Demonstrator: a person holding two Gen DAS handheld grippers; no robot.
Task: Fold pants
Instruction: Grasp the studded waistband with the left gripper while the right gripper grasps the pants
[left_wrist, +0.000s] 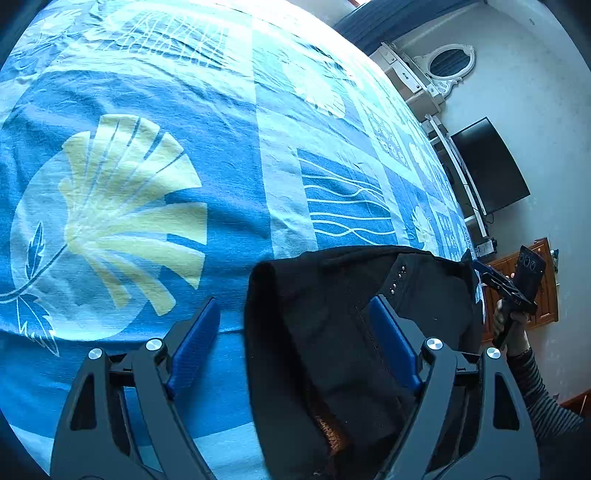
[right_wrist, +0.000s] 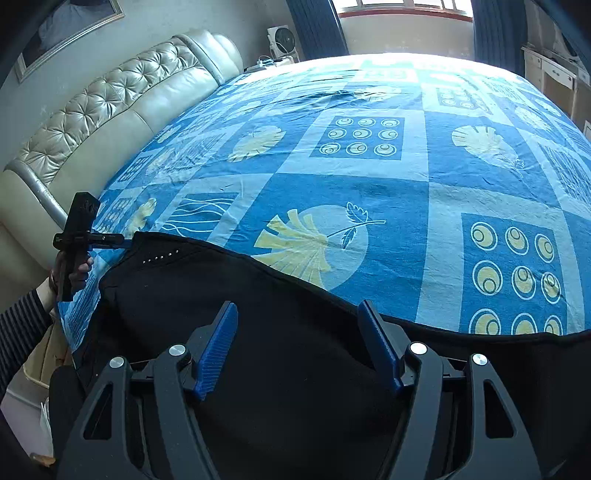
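Black pants (right_wrist: 258, 295) lie flat along the near edge of the bed, with a row of small studs near the far left corner. In the left wrist view the pants (left_wrist: 325, 332) fill the lower right. My left gripper (left_wrist: 291, 321) is open, its blue fingers (left_wrist: 195, 343) astride the pants' edge, empty. It also shows in the right wrist view (right_wrist: 88, 236) at the pants' left corner. My right gripper (right_wrist: 297, 321) is open just above the pants' middle, empty. It also shows in the left wrist view (left_wrist: 517, 284) at the far right.
A blue patterned bedspread (right_wrist: 369, 184) covers the bed. A tufted cream headboard (right_wrist: 110, 107) runs along the left. A dark monitor (left_wrist: 491, 166) and a white shelf stand beside the bed. A fan (right_wrist: 282, 38) sits by the window.
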